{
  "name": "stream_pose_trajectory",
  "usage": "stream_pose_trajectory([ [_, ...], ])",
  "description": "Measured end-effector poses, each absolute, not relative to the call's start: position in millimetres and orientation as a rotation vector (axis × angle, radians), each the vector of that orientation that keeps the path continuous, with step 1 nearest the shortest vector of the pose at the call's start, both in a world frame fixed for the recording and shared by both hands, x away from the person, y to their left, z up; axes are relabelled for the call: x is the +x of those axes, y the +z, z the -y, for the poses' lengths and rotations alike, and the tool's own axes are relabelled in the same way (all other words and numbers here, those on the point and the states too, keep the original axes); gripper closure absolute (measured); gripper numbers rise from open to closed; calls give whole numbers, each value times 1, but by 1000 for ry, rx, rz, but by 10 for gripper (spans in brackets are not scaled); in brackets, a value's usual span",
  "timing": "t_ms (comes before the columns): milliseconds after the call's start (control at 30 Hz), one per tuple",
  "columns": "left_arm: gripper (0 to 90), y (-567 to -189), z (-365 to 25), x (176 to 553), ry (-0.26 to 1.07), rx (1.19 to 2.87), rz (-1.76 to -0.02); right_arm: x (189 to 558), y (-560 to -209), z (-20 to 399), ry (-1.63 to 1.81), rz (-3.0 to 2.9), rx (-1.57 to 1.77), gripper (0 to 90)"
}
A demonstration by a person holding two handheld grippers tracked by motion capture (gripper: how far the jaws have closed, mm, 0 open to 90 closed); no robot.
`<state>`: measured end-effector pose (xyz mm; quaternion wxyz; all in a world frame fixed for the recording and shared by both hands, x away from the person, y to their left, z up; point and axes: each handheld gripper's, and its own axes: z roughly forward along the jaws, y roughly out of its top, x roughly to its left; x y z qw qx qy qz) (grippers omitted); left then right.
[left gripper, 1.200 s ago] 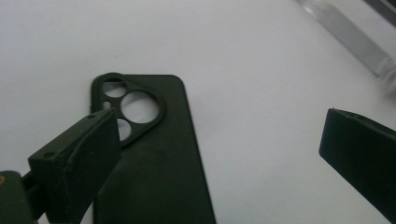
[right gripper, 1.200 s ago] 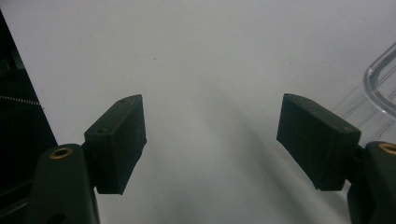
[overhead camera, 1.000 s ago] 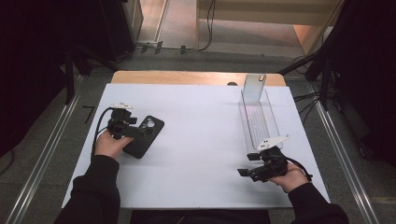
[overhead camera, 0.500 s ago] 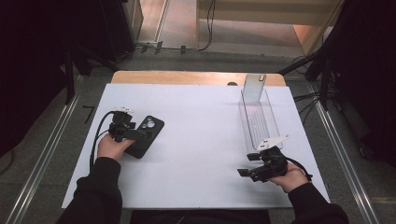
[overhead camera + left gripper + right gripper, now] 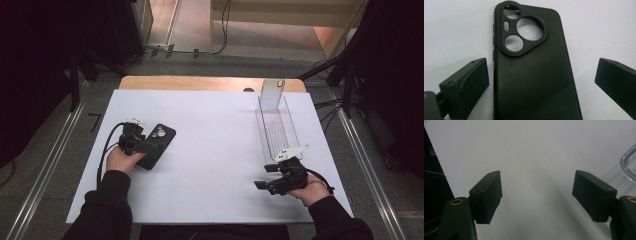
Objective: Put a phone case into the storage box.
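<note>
A black phone case (image 5: 161, 142) lies flat on the white table (image 5: 215, 150), camera cut-outs at its far end. My left gripper (image 5: 145, 146) hovers over the case's near left part. In the left gripper view the case (image 5: 531, 82) runs up between the jaws of the left gripper (image 5: 540, 65), which is open. The left jaw sits close beside the case's edge and the right jaw stands well clear of it. At the near right of the table my right gripper (image 5: 262, 178) points left. It is open over bare table (image 5: 536, 182) with nothing between its jaws.
A long clear plastic tray (image 5: 276, 127) with an upright end tab lies along the table's right side, just beyond the right hand; its rim (image 5: 629, 161) shows in the right gripper view. A wooden strip (image 5: 200, 83) borders the far edge. Cables trail from both grippers.
My left gripper has drifted slightly toward the near edge, over the case. The case, the tray and the right gripper have stayed put.
</note>
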<state>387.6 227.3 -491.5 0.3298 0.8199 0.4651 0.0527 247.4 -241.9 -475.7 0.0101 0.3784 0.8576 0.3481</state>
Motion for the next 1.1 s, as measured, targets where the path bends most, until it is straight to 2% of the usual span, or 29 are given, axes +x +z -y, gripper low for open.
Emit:
stream_pose_trajectory([
  [400,0,-499,-213,375,331,2165,-1217,247,-476,241,1077,-2678,1182,220],
  [500,29,-501,-211,372,401,2172,-1214,247,-476,241,1075,-2679,1183,220],
  [567,84,-502,-210,368,461,2190,-1203,247,-476,241,1072,-2679,1183,220],
  [1100,143,-500,-206,368,485,2198,-1245,247,-476,240,1062,-2686,1181,220],
])
